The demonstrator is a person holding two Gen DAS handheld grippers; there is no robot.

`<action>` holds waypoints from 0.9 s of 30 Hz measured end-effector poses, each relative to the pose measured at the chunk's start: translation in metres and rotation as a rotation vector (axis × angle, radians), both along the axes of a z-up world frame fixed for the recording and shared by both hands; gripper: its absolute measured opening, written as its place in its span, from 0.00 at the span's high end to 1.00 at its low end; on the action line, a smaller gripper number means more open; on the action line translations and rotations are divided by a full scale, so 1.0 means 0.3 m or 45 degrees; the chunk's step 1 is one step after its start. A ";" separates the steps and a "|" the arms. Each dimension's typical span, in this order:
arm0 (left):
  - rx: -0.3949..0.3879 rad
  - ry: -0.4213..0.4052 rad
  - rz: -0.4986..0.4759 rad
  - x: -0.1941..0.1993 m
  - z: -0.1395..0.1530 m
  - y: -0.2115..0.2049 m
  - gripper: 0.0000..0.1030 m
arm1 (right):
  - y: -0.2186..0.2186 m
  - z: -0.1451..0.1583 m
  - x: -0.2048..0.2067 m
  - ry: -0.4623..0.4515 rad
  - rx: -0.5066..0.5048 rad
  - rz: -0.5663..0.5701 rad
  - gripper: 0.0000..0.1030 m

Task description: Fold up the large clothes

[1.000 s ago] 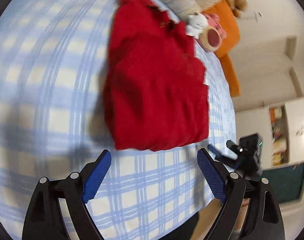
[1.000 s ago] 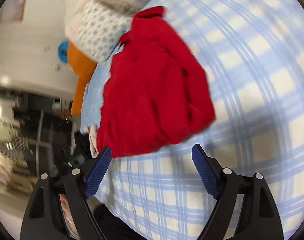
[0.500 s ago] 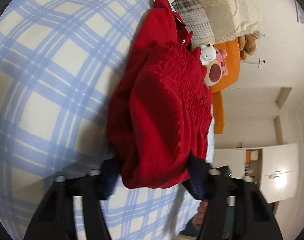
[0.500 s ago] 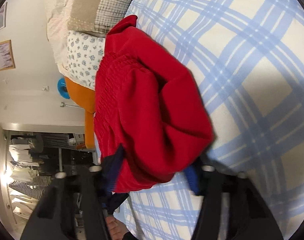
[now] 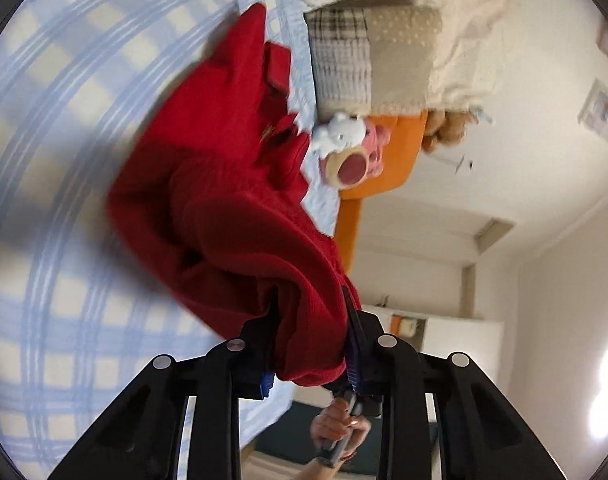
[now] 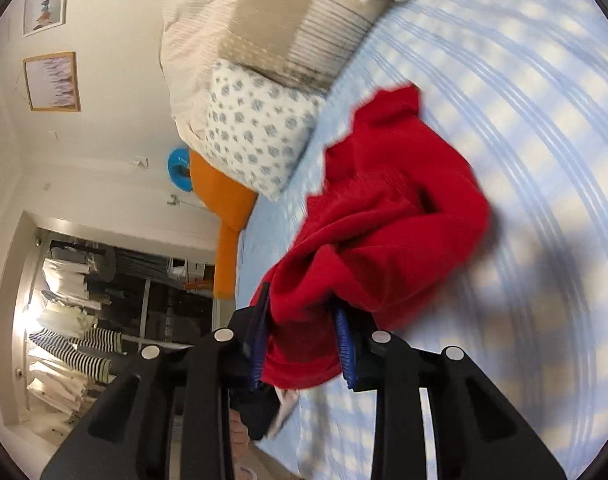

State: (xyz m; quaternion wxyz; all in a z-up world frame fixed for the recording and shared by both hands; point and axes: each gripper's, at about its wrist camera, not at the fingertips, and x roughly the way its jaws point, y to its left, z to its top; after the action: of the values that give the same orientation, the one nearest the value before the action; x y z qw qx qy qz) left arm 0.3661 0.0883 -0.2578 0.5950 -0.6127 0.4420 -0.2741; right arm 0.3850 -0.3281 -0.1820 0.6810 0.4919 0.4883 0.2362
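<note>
**Both tongs closing on the near edge of the red garment**

The left tongs [image 5: 310, 354] have a thick fold of the red garment [image 5: 224, 208] bunched between their blue pads, jaws still narrowing, the cloth filling the gap from pad to pad. The right tongs [image 6: 304, 350] grip in the same way: a bundle of the red garment [image 6: 384, 232] sits between their blue pads as the jaws close, with a flap hanging just below the pads.

From each grip the cloth rises off the bed [image 5: 64, 240] at its near edge and runs away from the camera, crumpled and partly doubled over. Its far end lies on the blue-and-cream checked bed cover [image 6: 544, 160], reaching toward the pillows.

In the left view a hand [image 5: 340, 424] shows below the tongs, gripping a dark handle. Just beyond the garment's far right side sits a white and pink plush toy [image 5: 348, 148]; a beige patchwork pillow [image 5: 368, 64] lies behind it. In the right view a floral pillow [image 6: 256, 136] lies to the garment's far left, with an orange cushion [image 6: 220, 208] beyond the bed's edge.
</note>
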 end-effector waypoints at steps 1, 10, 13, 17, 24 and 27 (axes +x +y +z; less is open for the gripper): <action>-0.006 0.013 0.007 0.038 0.010 0.004 0.70 | 0.013 0.004 0.048 0.011 0.023 -0.019 0.72; 0.131 0.128 0.123 0.563 0.042 0.021 0.70 | 0.092 -0.060 0.484 0.037 -0.007 -0.273 0.72; 0.202 0.170 0.179 0.697 -0.009 0.026 0.70 | 0.087 -0.113 0.582 0.002 -0.094 -0.374 0.74; 0.211 0.209 0.166 0.792 -0.066 0.027 0.70 | 0.087 -0.216 0.653 -0.011 -0.159 -0.430 0.71; 0.472 0.111 0.012 0.772 0.168 -0.020 0.69 | 0.100 -0.171 0.709 -0.167 -0.651 -0.265 0.69; 0.666 0.097 -0.081 0.728 0.283 -0.054 0.67 | 0.095 -0.102 0.710 -0.276 -0.798 -0.227 0.37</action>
State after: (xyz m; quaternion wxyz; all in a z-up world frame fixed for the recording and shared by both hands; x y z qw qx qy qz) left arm 0.5846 0.0720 -0.1729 0.7073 -0.4339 0.5388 -0.1459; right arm 0.5981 -0.2996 -0.2126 0.8650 0.2714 0.4170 0.0652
